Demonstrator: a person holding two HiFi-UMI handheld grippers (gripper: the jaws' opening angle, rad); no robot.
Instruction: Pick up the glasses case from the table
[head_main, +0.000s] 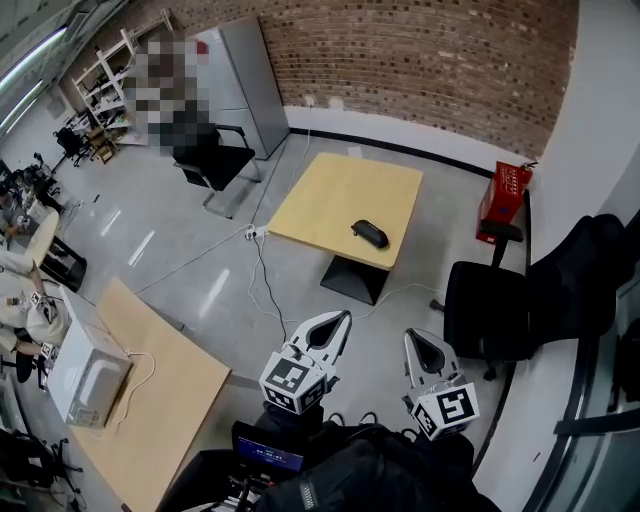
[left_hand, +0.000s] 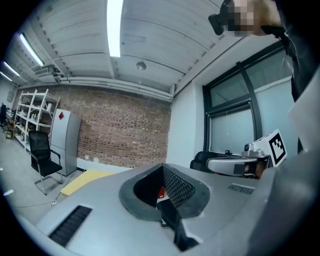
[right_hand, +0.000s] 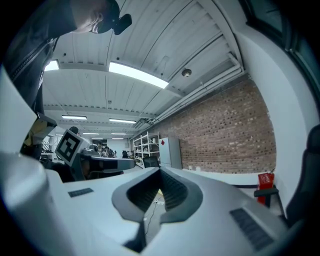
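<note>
The left claw (head_main: 343, 318) is hovering clenched on nothing, the yellow worktop (head_main: 320, 200) well ahead of it. Only the head view is showing the glasses case (head_main: 370, 233) (dark, lying near that worktop's right edge), far beyond both tips. The right claw (head_main: 413, 337) is hanging clenched and empty too, a black office chair (head_main: 490, 310) sitting to its right on the grey floor (head_main: 180, 250).
</note>
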